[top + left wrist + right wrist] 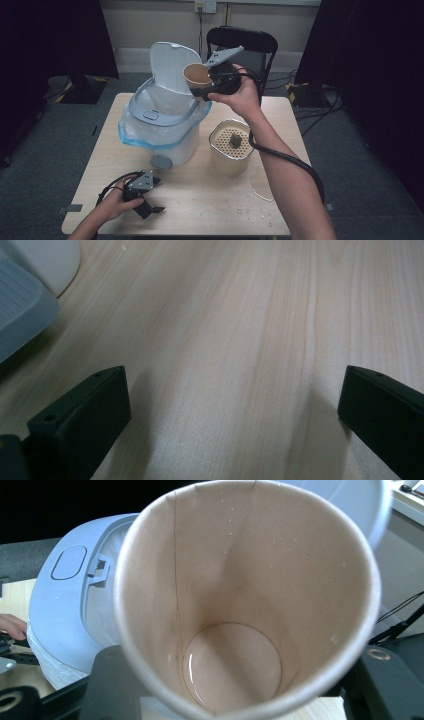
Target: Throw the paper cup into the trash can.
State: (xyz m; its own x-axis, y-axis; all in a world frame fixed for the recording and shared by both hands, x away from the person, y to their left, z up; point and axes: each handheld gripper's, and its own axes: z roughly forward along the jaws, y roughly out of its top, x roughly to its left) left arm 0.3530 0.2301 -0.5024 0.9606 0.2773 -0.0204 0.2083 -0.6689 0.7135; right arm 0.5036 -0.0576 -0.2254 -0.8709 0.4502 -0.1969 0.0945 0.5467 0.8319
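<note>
In the high view my right gripper (200, 89) is shut on a brown paper cup (196, 75), held tipped on its side above the open mouth of a pale blue pedal bin (150, 116). The bin's lid (172, 65) stands up behind the cup. From the right gripper view the cup (245, 595) is wet inside, with a thin film of liquid at its bottom, and my right gripper (245, 700) has a black jaw on each side of it. My left gripper (159, 196) rests on the table's front left. Its jaws stand wide apart over bare wood in the left gripper view (232, 405).
A beige perforated container (230, 145) stands on the wooden table (200, 200) right of the bin. A wet ring and droplets (261, 190) lie in front of it. The bin's grey pedal (161, 161) faces my left gripper. A black chair (242, 42) stands behind the table.
</note>
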